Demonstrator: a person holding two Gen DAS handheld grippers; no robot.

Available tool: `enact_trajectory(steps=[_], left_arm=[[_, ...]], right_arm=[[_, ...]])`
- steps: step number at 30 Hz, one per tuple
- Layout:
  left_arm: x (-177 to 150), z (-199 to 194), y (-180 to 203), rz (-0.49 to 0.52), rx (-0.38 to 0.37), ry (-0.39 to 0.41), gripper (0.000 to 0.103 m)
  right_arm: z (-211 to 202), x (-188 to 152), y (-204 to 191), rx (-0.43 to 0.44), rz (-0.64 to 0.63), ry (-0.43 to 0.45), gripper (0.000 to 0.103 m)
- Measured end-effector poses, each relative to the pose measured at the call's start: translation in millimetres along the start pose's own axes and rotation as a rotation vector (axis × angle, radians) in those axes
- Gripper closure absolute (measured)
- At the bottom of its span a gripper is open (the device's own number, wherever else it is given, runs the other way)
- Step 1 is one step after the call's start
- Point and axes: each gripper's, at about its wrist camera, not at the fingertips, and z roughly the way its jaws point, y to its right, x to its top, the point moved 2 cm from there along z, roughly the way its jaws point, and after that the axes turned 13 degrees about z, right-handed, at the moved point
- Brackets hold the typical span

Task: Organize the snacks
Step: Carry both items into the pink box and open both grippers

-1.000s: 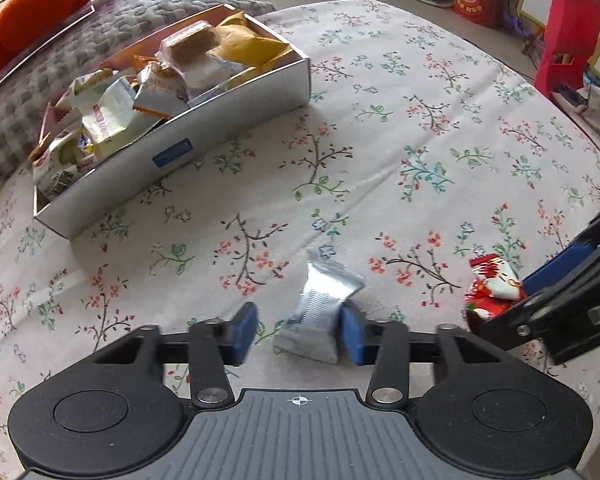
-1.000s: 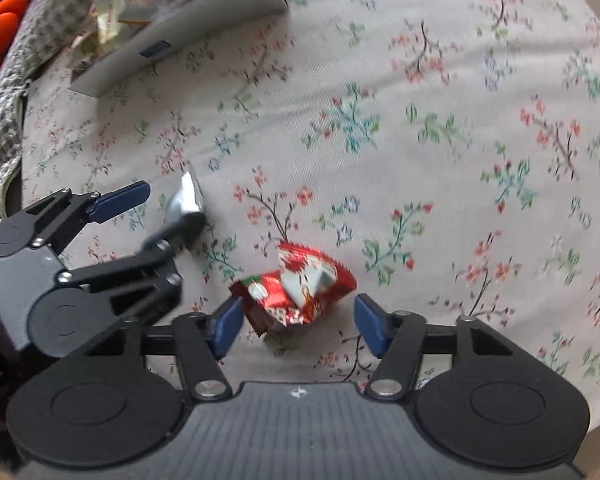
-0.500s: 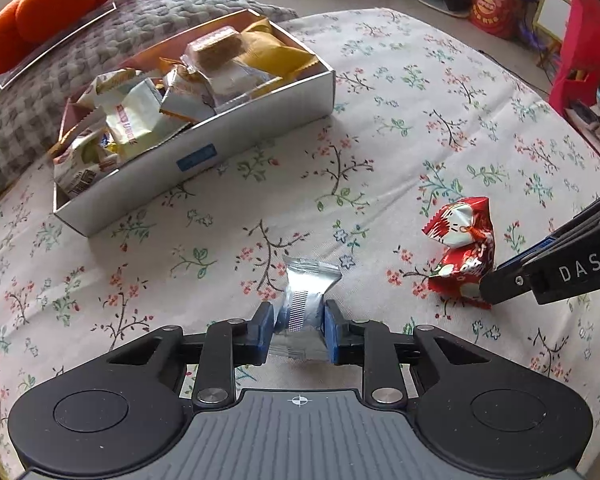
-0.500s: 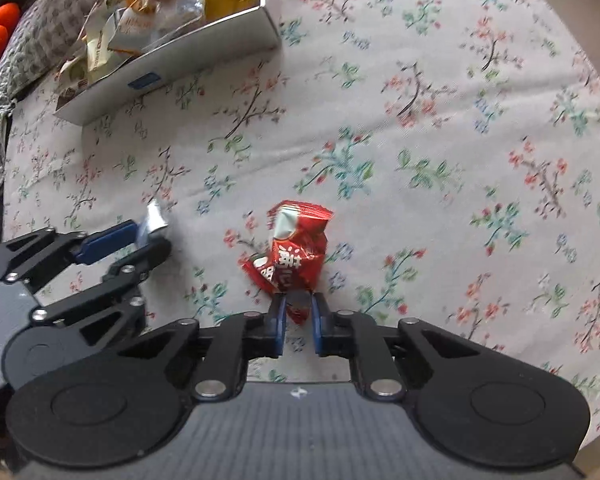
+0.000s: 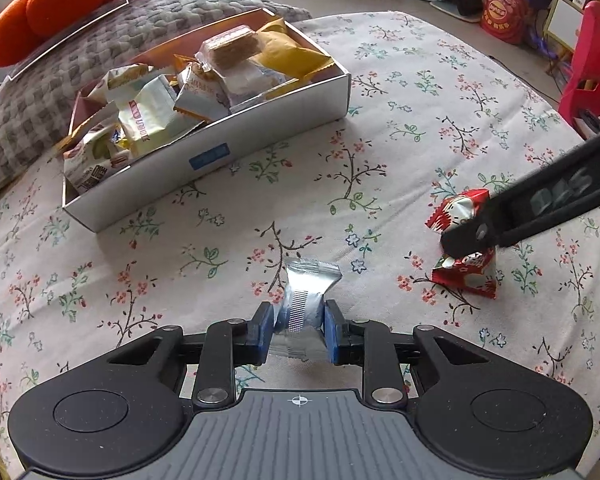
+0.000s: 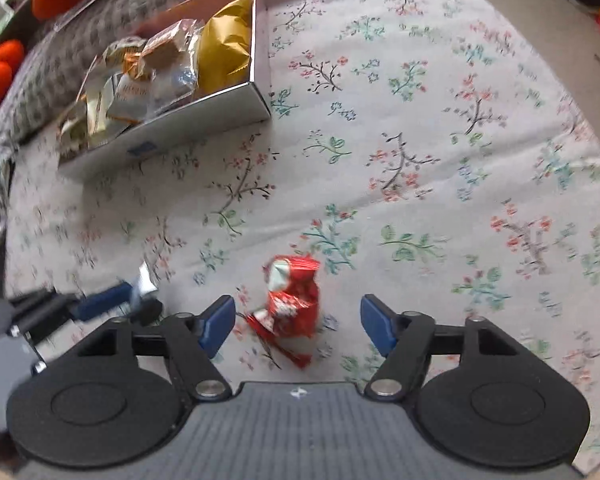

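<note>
My left gripper (image 5: 298, 330) is shut on a silver snack packet (image 5: 306, 302), held just above the flowered cloth. A red snack packet (image 6: 294, 300) stands on the cloth between the spread blue fingers of my right gripper (image 6: 298, 322), which is open and not touching it. In the left wrist view the red packet (image 5: 466, 276) lies at the right, partly behind the right gripper's black arm (image 5: 532, 210). A white cardboard box (image 5: 260, 134) full of wrapped snacks sits at the back left and also shows in the right wrist view (image 6: 204, 124).
A grey quilted cushion (image 5: 100, 48) with orange plush pumpkins (image 5: 52, 4) lies behind the box. A red chair (image 5: 592, 64) and a red bag (image 5: 502, 12) stand on the floor beyond the table's far right edge.
My left gripper closed on the silver packet and raised it slightly. My right gripper had pinched the red packet, then opened wide and let it go; it now stands on the cloth.
</note>
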Motion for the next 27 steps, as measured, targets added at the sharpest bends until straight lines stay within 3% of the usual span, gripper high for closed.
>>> enact_trajectory(steps=[1, 2, 4, 8, 13, 17, 27], left_arm=[[-0.3, 0.2, 0.2, 0.0, 0.001, -0.002, 0.079], [-0.7, 0.2, 0.2, 0.001, 0.001, -0.003, 0.079], [-1.4, -0.3, -0.6, -0.001, 0.003, -0.003, 0.079], [-1.4, -3.4, -5.0, -0.022, 0.01, 0.007, 0.079], [-0.3, -5.2, -7.6, -0.034, 0.016, 0.013, 0.079], [1.5, -5.9, -7.0, -0.031, 0.023, 0.019, 0.079], [10.8, -10.5, -13.9, -0.045, 0.101, 0.038, 0.079]], right_arm=[[6.9, 1.4, -1.3, 0.01, 0.017, -0.024, 0.053], [15.4, -1.7, -1.6, 0.01, 0.027, -0.058, 0.073], [16.5, -6.1, -7.4, -0.011, 0.01, -0.026, 0.077], [-1.7, -2.4, -13.2, 0.035, 0.006, 0.021, 0.078], [-2.8, 2.0, -6.1, -0.026, -0.021, 0.04, 0.078], [-9.9, 3.5, -4.4, -0.007, -0.019, 0.071, 0.078], [-13.4, 12.2, -13.9, 0.022, -0.033, 0.121, 0.078]])
